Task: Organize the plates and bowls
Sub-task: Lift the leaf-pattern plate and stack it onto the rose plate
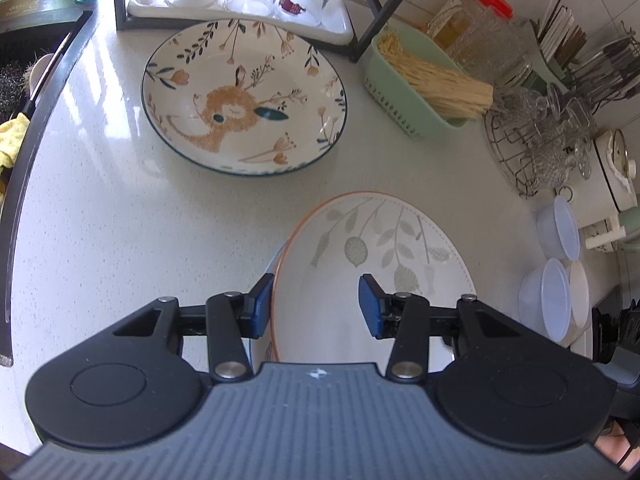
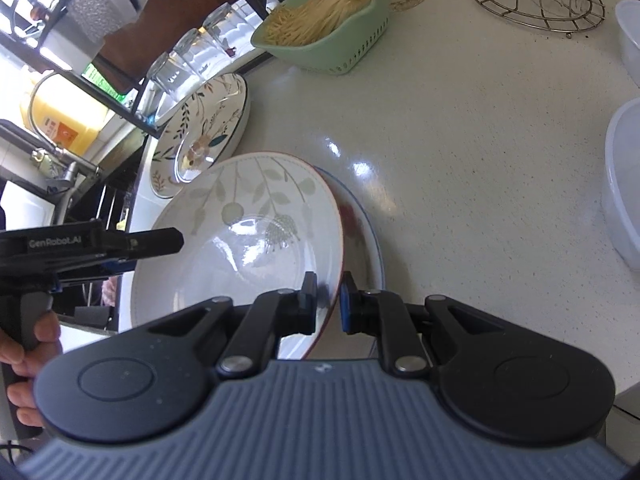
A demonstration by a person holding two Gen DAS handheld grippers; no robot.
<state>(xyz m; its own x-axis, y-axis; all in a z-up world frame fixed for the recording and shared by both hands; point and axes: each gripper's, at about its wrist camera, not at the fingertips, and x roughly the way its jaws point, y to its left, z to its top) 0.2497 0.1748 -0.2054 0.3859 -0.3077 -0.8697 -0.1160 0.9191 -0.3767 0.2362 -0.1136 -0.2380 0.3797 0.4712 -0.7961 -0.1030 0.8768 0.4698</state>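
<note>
Right gripper [image 2: 329, 300] is clamped on the leaf plate's [image 2: 248, 232] rim, apparently lowering it onto a blue-rimmed plate [image 2: 370, 232]. Left gripper [image 1: 316, 306] sits apart around its edge, not pinching. The deer plate [image 1: 244, 96], at 11 o'clock on the surface [image 1: 100, 208], isn't stacked yet.

blue-rimmed plate [image 2: 362, 224] mostly hidden under leaf-patterned bowl [image 2: 256, 216], clear tubs [image 2: 624, 184] cropped

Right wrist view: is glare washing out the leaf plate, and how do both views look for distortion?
Right wrist view: window glare streaks the centre of the leaf plate and spots the counter, but the plate's rim stays readable. Left wrist view: the same plate is evenly lit, with soft sheen left of the rabbit plate. Both views bend edges fisheye-style.
</note>
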